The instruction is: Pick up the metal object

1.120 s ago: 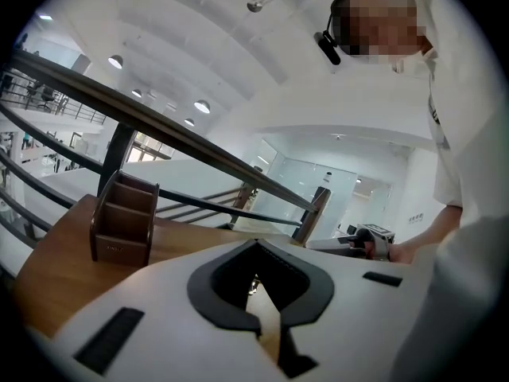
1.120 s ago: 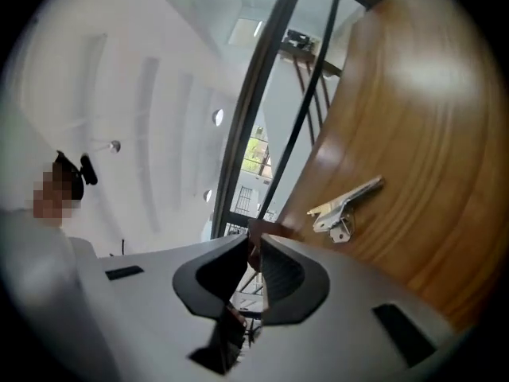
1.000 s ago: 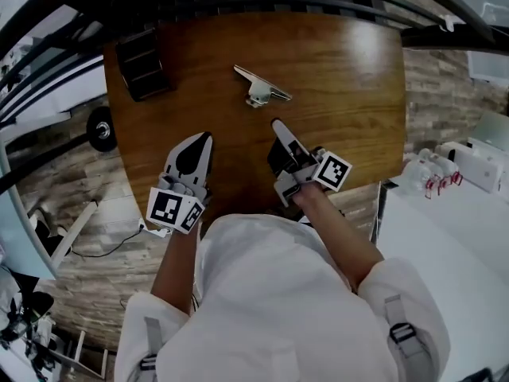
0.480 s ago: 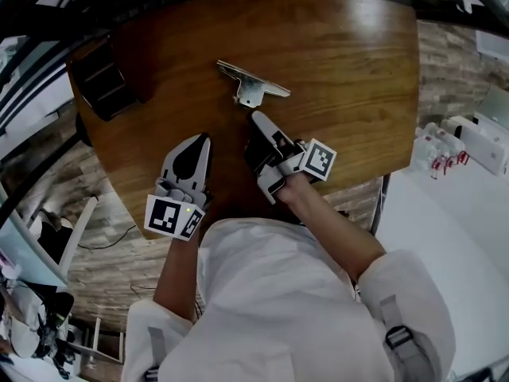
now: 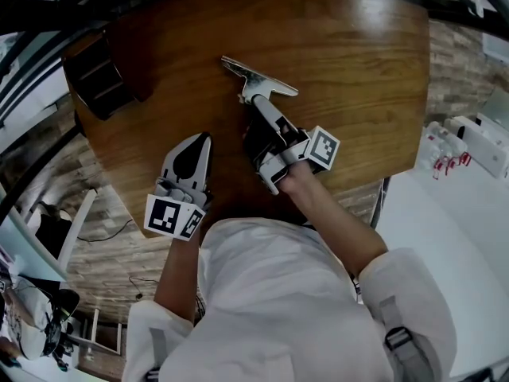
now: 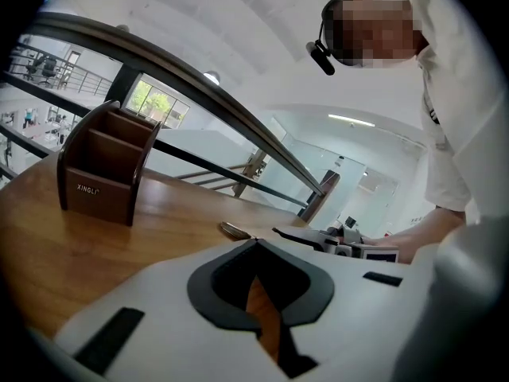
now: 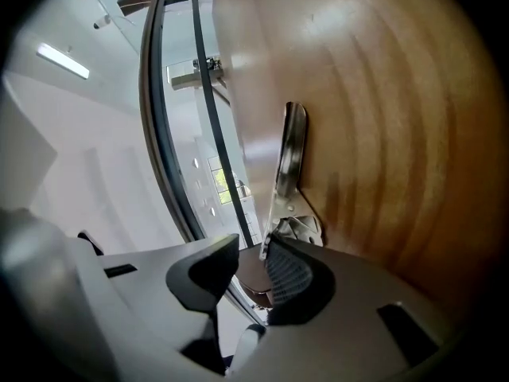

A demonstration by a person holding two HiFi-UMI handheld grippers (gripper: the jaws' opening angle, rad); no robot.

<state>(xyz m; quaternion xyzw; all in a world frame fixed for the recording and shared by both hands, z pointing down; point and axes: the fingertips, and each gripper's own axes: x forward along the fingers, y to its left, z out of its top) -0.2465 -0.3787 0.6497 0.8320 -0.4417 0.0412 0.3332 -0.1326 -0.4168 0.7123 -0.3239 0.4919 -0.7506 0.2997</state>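
Observation:
The metal object (image 5: 258, 78), a flat silver bar with a bracket foot, lies on the round wooden table (image 5: 358, 62) toward the far side. My right gripper (image 5: 256, 102) reaches to its near end, turned on its side. In the right gripper view the metal object (image 7: 290, 153) stands just ahead; its bracket edge is at the tip of one pad, while the right gripper (image 7: 250, 249) has a gap between its jaws, which are closing. My left gripper (image 5: 204, 139) rests shut and empty on the table, nearer me. From the left gripper (image 6: 256, 243), the metal object (image 6: 235, 230) shows small ahead.
A dark brown wooden desk organiser (image 5: 95, 74) stands at the table's far left, also the organiser (image 6: 103, 169) in the left gripper view. A black railing runs beyond the table's far edge. The table's near edge lies just behind both grippers.
My right gripper has moved forward across the table and its tips have reached the metal object's bracket. The left gripper has stayed put.

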